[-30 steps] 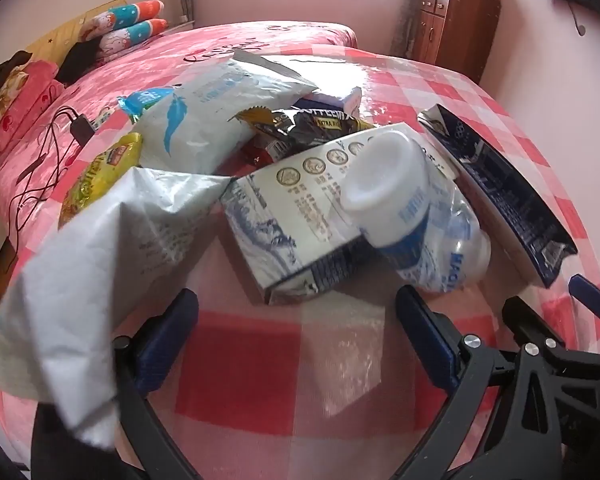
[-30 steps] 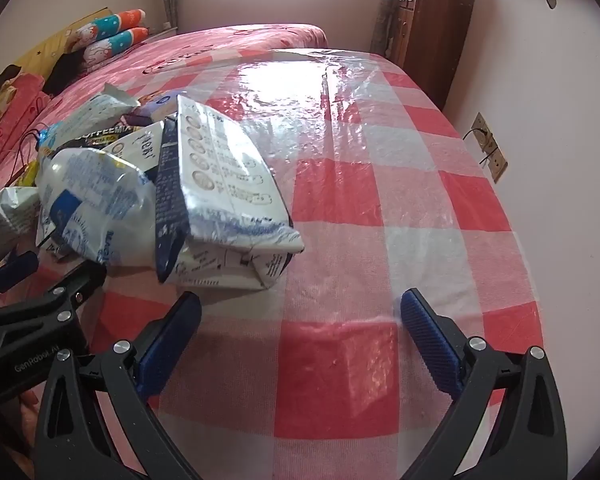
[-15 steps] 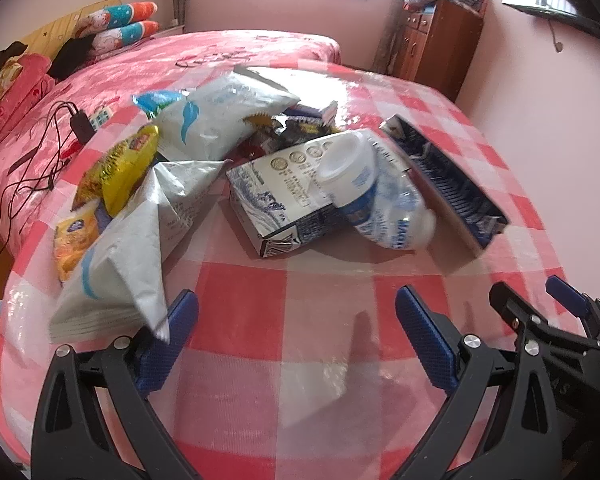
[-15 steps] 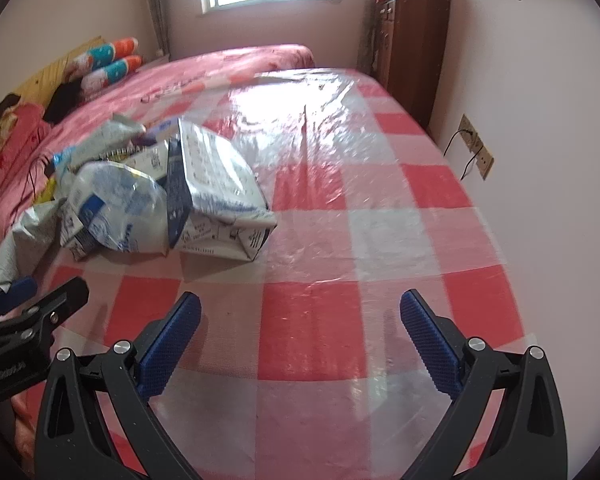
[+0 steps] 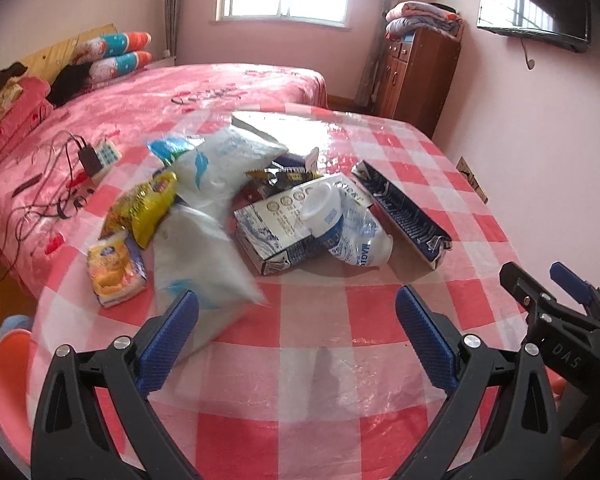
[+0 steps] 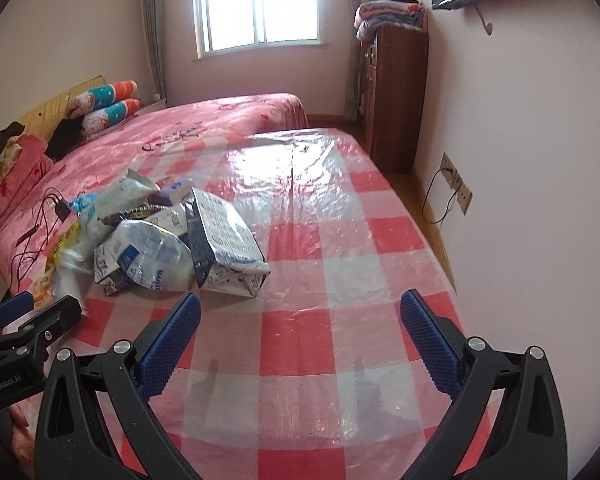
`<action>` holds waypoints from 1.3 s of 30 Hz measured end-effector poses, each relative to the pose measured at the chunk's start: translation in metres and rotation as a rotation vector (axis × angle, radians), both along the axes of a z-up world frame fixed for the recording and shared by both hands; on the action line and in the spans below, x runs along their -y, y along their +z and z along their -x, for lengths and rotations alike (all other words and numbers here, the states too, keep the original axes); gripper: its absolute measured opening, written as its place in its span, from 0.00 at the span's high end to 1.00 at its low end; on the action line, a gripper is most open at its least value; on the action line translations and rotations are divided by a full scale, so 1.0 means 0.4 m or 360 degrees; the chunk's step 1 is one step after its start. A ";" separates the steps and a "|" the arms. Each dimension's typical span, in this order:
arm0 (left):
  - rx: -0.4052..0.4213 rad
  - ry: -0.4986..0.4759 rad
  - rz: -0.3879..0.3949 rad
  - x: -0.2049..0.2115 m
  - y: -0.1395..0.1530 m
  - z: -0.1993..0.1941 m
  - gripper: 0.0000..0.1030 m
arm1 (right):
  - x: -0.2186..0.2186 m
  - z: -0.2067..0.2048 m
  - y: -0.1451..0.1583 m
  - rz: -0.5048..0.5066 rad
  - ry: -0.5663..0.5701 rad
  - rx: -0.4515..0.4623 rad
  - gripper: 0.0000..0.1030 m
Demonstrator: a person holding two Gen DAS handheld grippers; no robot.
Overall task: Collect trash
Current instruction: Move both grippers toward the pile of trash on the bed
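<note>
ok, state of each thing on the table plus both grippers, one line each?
left gripper: open, empty, above the cloth
right gripper: open, empty
milk carton: on its side, flattened
plastic bottle: lying down, crushed, capped, leaning on the carton
dark box: lying open-ended, beside the bottle
white bag: limp, blurred, near the left fingers
yellow wrapper: crumpled, flat on the cloth

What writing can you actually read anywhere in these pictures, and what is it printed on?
"DAS": on the right gripper body, left wrist view.
"GenRoboLAI", roughly: on the left gripper body, right wrist view.
"MAGIS", cut off: on the crushed plastic bottle.
Milk carton and snack wrappers: print too small or blurred.
</note>
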State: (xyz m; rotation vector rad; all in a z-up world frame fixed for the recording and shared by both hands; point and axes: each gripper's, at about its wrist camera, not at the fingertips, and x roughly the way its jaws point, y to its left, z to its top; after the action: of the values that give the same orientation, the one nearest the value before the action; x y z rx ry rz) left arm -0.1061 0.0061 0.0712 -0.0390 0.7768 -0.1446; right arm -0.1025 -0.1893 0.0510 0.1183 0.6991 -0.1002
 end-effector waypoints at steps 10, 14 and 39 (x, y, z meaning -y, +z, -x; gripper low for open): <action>0.0099 -0.0023 -0.0060 -0.021 0.033 0.037 0.04 | -0.031 0.051 0.057 0.0058 0.0005 0.0112 0.04; 0.0126 -0.0004 -0.0054 -0.042 0.039 0.050 0.04 | -0.042 0.081 0.080 0.0069 -0.0029 0.0189 0.04; 0.0205 0.0171 -0.0074 -0.185 0.037 0.086 0.04 | -0.137 0.179 0.152 0.0156 0.0094 0.0535 0.04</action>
State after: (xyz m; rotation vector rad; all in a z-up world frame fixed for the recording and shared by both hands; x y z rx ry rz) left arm -0.1406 0.0802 0.0862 -0.0270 0.6475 -0.0267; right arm -0.1741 -0.1344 0.1120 0.0191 0.3611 -0.0558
